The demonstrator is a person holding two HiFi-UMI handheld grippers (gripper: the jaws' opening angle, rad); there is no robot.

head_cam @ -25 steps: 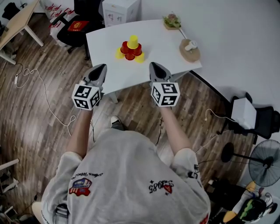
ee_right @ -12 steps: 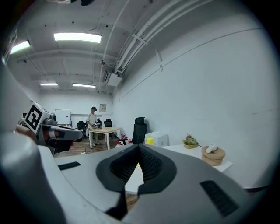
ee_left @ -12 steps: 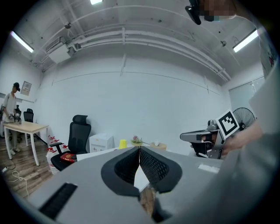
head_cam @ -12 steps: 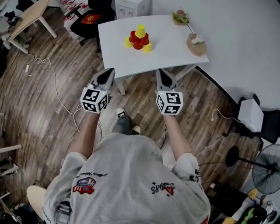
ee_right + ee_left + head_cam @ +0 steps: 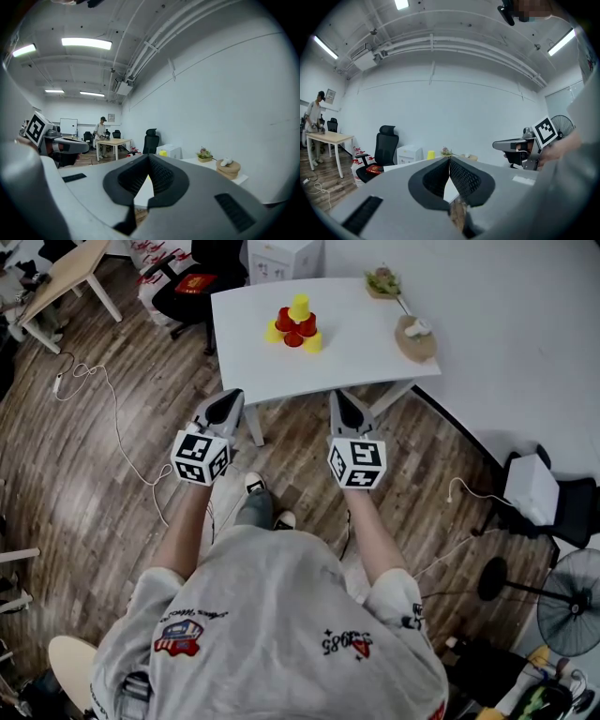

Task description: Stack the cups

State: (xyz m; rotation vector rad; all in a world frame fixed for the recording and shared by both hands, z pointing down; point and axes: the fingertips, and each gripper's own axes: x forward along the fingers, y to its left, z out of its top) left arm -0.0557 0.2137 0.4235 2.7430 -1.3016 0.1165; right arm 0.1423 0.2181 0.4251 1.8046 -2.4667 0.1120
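A small pyramid of red and yellow cups [image 5: 295,324] stands on the white table [image 5: 356,352], with a yellow cup [image 5: 300,306] on top. Both grippers hang in front of the table's near edge, well short of the cups. My left gripper [image 5: 226,401] is shut with nothing in it, its tips meeting in the left gripper view [image 5: 449,159]. My right gripper [image 5: 341,397] is also shut and empty [image 5: 148,157]. In the left gripper view only the top yellow cup [image 5: 431,154] peeks over the jaws.
A wooden stand with a white object [image 5: 416,334] and a small plant [image 5: 382,281] sit at the table's right end. A black office chair [image 5: 192,282] and a white cabinet [image 5: 281,257] stand behind the table. Cables [image 5: 103,418] lie on the wood floor. A person [image 5: 100,133] stands at a far desk.
The person has stepped back from the table, so the cups and table now lie farther off. Both grippers stayed shut and kept their spacing.
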